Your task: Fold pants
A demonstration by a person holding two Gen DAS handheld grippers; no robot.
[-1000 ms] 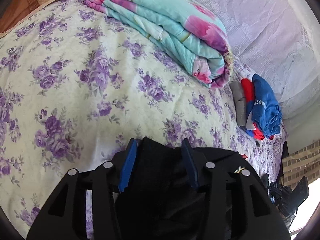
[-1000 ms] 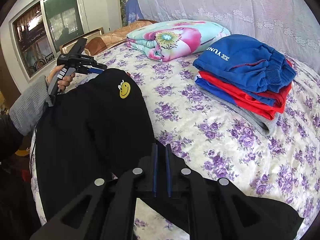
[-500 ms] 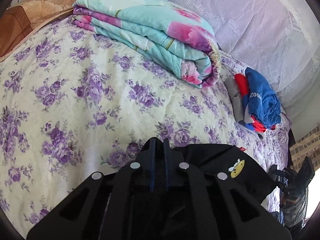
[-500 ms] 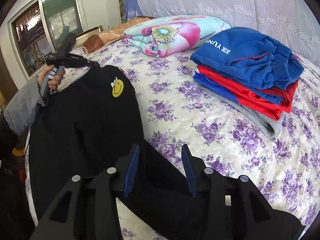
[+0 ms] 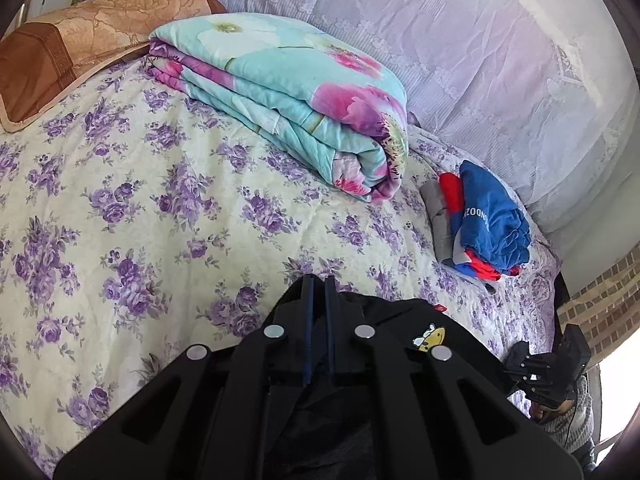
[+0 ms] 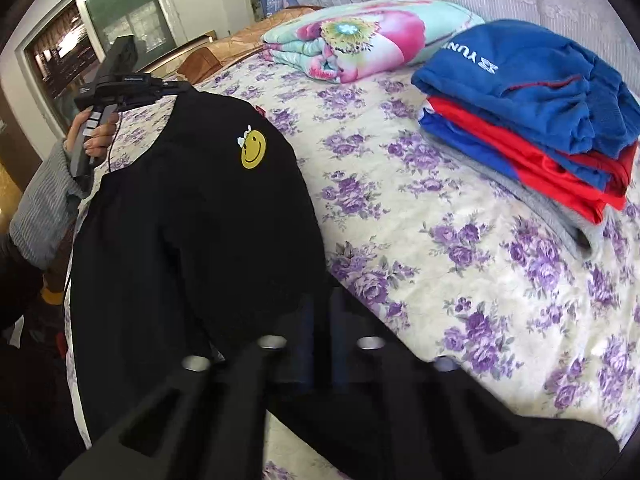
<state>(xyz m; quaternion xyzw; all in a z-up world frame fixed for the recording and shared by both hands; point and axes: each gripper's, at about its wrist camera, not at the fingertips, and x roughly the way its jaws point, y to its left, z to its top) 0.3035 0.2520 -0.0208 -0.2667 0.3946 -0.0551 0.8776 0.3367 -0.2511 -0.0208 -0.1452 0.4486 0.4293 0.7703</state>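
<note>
Black pants (image 6: 180, 220) with a yellow smiley patch (image 6: 253, 152) hang stretched between my two grippers over the near edge of the bed. In the left wrist view, my left gripper (image 5: 319, 282) is shut on one end of the pants (image 5: 400, 320), lifted off the flowered bedspread. The right wrist view shows that same left gripper (image 6: 178, 87) at the upper left, in a hand with a grey sleeve, pinching the cloth's corner. My right gripper (image 6: 320, 304), blurred, is shut on the lower part of the black cloth. The pants' far end drops out of sight below.
A folded turquoise floral quilt (image 5: 288, 92) lies at the back of the bedspread (image 5: 120, 208). A stack of folded blue, red and grey clothes (image 6: 540, 112) sits to the right. A brown pillow (image 5: 60, 48), lace curtain (image 5: 480, 40) and window (image 6: 80, 40) border the bed.
My left gripper closed on the pants and lifted them. My right gripper opened, shifted along the black cloth and closed on it again.
</note>
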